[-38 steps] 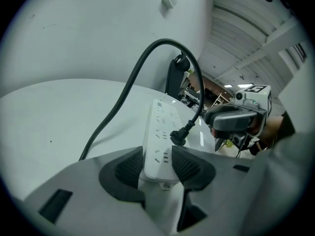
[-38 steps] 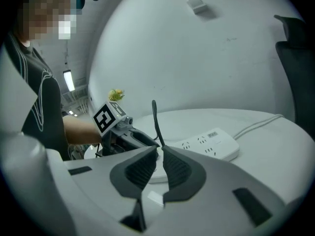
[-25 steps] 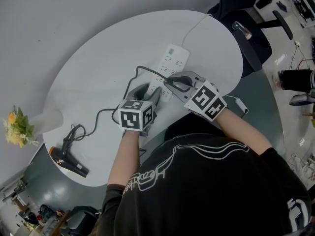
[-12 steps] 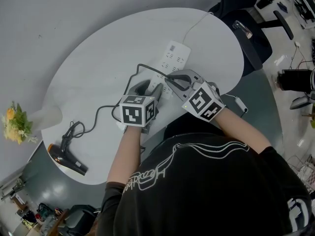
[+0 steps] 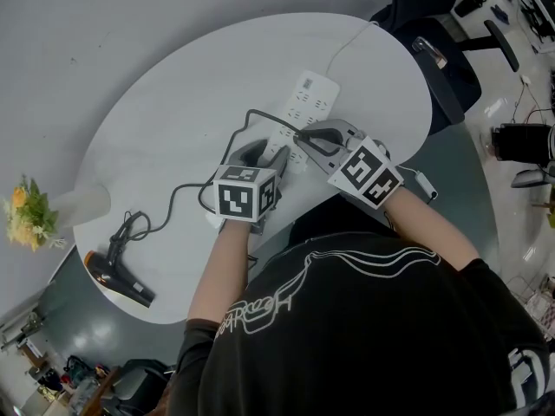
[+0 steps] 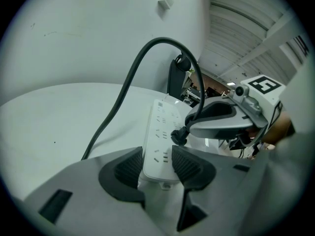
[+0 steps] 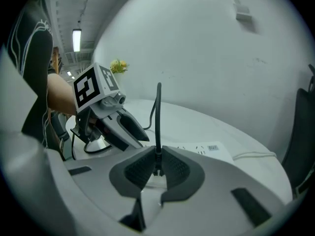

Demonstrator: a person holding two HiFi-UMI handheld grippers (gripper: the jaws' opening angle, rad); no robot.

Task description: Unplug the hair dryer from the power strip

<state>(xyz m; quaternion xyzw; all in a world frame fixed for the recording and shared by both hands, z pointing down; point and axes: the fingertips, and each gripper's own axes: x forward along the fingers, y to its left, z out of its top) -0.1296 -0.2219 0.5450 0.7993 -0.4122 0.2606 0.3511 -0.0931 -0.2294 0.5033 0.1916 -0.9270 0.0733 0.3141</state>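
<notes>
A white power strip point(image 5: 308, 98) lies on the round white table point(image 5: 165, 102). My left gripper point(image 5: 269, 157) is shut on the strip's near end point(image 6: 158, 146), one pad against each long side. The hair dryer's black plug point(image 6: 178, 135) sits on the strip's top face, and my right gripper point(image 5: 302, 139) is shut on it; the right gripper view shows the pads point(image 7: 142, 168) pinching the plug point(image 7: 157, 163) where its cable rises. The black cable point(image 5: 186, 193) arcs left to the black-and-orange hair dryer point(image 5: 117, 282) at the table's near-left edge.
A pale vase of yellow flowers point(image 5: 35, 219) stands at the table's left rim. The strip's white lead point(image 5: 347, 42) runs off the far edge. A dark chair point(image 5: 438, 55) stands at the far right; a small white adapter point(image 5: 425, 183) hangs by the right edge.
Almost nothing: both grippers keep their holds. The right gripper rocked slightly left and back again.
</notes>
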